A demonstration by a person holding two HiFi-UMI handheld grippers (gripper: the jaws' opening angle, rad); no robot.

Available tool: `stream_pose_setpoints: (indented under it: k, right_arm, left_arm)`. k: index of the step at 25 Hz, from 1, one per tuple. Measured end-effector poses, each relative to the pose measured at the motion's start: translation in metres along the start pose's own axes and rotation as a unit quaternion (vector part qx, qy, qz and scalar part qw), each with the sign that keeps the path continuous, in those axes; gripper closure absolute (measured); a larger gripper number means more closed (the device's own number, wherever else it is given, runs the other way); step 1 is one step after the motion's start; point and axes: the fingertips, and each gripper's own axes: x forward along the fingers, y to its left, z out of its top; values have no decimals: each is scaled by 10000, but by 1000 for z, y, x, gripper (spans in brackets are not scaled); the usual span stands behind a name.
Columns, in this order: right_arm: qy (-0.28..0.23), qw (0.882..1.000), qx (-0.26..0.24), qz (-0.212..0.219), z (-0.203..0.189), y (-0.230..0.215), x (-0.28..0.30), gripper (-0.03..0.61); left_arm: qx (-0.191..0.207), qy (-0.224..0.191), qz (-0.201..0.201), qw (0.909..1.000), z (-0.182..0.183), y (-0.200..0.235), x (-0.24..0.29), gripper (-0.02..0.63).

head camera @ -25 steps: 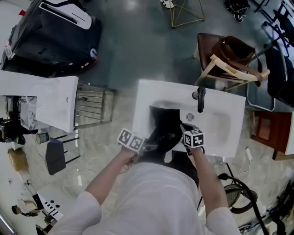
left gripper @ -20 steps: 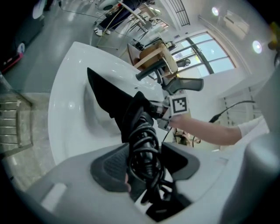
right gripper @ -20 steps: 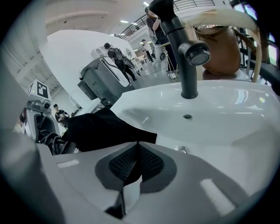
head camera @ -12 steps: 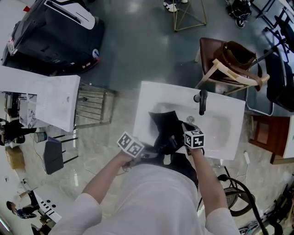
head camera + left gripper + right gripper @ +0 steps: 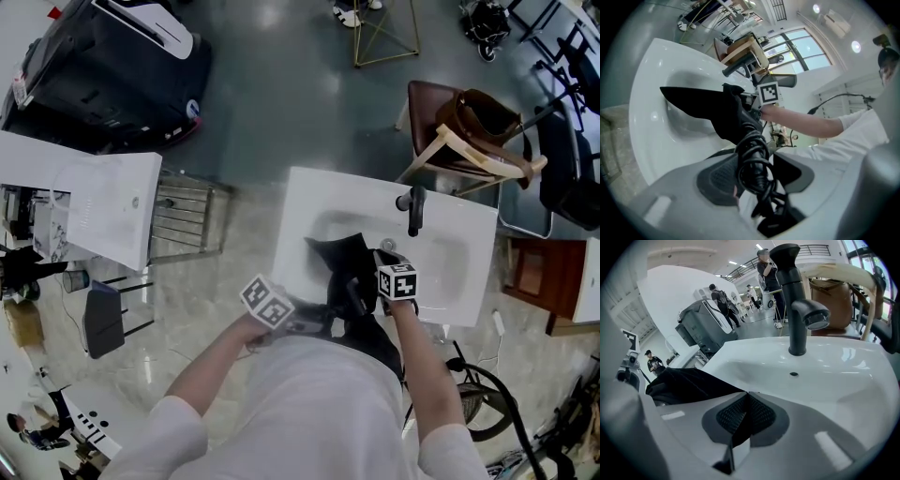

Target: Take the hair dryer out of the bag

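The left gripper (image 5: 752,177) pinches the cord (image 5: 752,145) poking from the bag (image 5: 701,105), the right gripper (image 5: 746,412) pinches the bag, but the dryer isn't out yet.

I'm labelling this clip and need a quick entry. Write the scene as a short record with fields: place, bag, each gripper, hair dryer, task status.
place: white sink with a black faucet
bag: black bag, at the near side of the basin
left gripper: shut on a coiled black cord that leads out of the bag
right gripper: shut on the bag's fabric edge
hair dryer: body cannot be made out; only the cord shows
task status: cord drawn out, dryer not yet seen clear of the bag
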Motion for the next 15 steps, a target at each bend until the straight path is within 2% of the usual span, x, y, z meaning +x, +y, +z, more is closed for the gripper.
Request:
stream_pose_setpoints:
  k: [4,7,10,15]
  right_arm:
    - [-175,9997,38,-153,12,5,-2,568]
    - [-275,9994,214,35,21,15,-1,566]
    - [-213,9995,149,169,24,25,-1,555]
    - [-156,9997,190,-35,19,14,-13,531]
  left_arm:
    - [73,63,-69,9999,-3,1,-4,379]
    - [124,78,-146,9998,-1,2,-1,379]
    - [187,148,-235,9994,0,5,3,379]
    - [345,259,-457,9980,-5,-2,2,379]
